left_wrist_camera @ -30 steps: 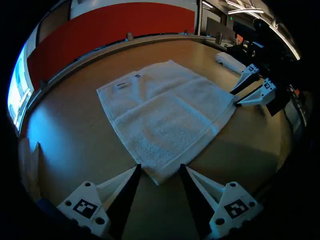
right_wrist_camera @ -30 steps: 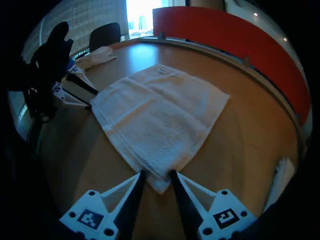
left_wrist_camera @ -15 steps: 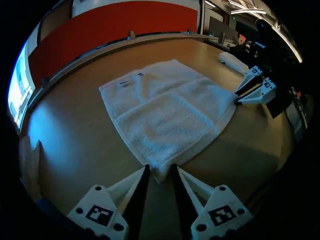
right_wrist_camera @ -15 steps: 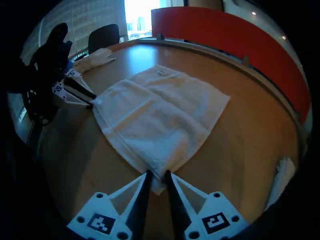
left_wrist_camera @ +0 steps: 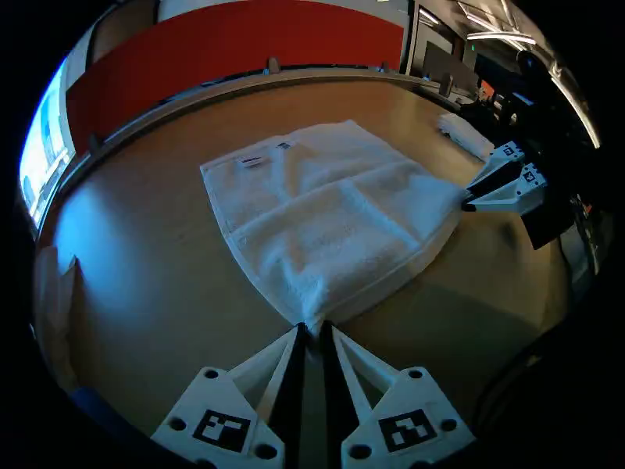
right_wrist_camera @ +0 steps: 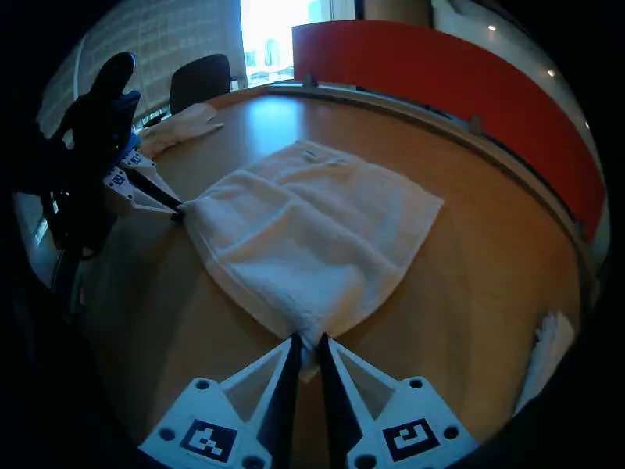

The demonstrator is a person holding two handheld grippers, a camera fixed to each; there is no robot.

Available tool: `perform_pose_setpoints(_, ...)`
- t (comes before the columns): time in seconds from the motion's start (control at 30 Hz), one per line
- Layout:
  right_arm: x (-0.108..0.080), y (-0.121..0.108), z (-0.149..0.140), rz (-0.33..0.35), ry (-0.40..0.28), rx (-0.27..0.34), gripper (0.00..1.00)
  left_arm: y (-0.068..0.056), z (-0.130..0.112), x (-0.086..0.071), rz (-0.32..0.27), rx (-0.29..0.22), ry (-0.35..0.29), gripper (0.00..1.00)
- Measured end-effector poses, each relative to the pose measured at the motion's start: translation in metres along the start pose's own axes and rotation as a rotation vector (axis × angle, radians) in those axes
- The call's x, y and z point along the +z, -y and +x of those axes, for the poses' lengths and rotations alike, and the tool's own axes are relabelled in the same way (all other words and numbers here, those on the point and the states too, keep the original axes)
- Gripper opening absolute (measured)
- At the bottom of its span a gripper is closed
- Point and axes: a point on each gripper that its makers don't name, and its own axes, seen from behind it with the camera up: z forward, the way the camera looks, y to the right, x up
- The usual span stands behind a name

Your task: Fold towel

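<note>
Two clenched grips on towel [left_wrist_camera: 328,211] corners, left tool [left_wrist_camera: 313,330], right tool [right_wrist_camera: 308,341]; chair [right_wrist_camera: 201,78] beyond table [right_wrist_camera: 484,258]

Wooden surface [left_wrist_camera: 156,258]: brown, curved edge, blue glare on one side. Red panel [left_wrist_camera: 234,47] stands along the far edge behind a pale rail w/ small clips. Bright window [right_wrist_camera: 273,39] beyond the edge where the panel ends; black chair [right_wrist_camera: 201,80] just outside the edge below it. Crumpled pale cloth [right_wrist_camera: 178,125] lies on the surface nr the chair. Rolled white cloth [left_wrist_camera: 465,134] sits at the far edge, opp. side. Strip lights [left_wrist_camera: 500,35] on ceiling.
</note>
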Motion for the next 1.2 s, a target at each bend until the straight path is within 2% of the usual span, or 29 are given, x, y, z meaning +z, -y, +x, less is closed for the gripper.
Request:
perform_pose_setpoints(0.23, -0.010, -0.004, 0.012, -0.009, -0.018, -0.003, 0.18, -0.004, 0.009, -0.009, 0.008, -0.013, -0.015, 0.15)
perform_pose_setpoints(0.6, -0.033, -0.002, 0.036, -0.001, -0.040, -0.027, 0.18, -0.004, 0.028, -0.037, 0.016, -0.060, -0.042, 0.14)
perform_pose_setpoints(0.9, -0.055, 0.002, 0.050, -0.005, -0.049, -0.059, 0.18, -0.010, 0.039, -0.058, 0.020, -0.063, -0.047, 0.14)
perform_pose_setpoints(1.2, -0.074, 0.007, 0.060, 0.005, -0.060, -0.050, 0.18, -0.016, 0.044, -0.075, 0.013, -0.080, -0.044, 0.14)
